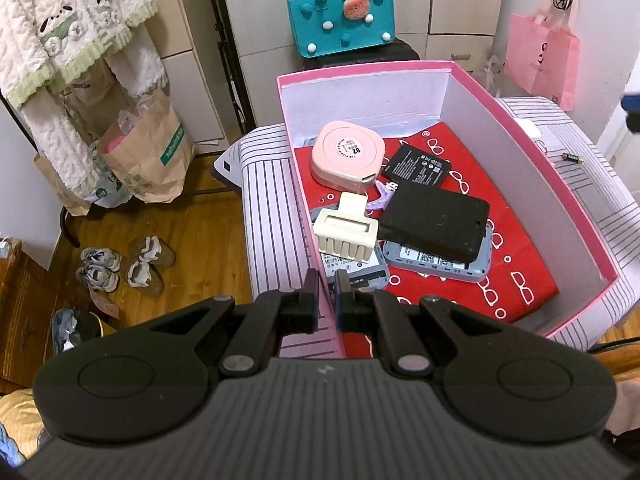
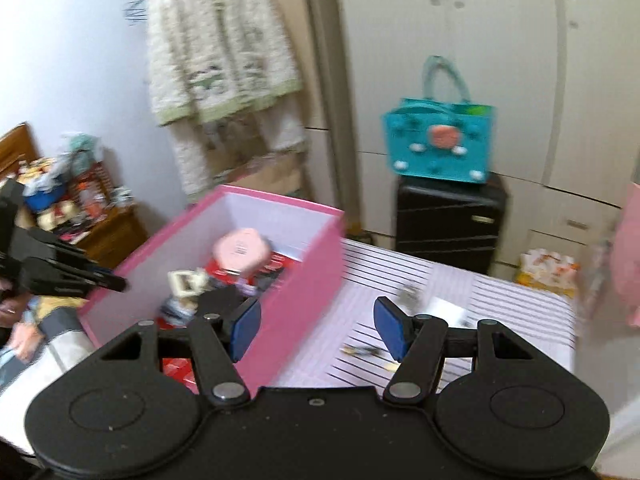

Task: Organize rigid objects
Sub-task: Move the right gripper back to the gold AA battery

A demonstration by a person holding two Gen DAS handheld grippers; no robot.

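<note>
A pink box with white inner walls stands on a striped cloth. My left gripper is shut on the box's near left wall. Inside lie a pink round case, a cream hair claw, a black battery, a black flat device and grey devices on red paper. My right gripper is open and empty, above the cloth to the right of the box. Small items, among them a battery and a white card, lie on the cloth near it.
A small battery lies on the striped cloth right of the box. A teal bag sits on a black cabinet behind. Paper bags and shoes stand on the wood floor at left. A pink bag hangs at right.
</note>
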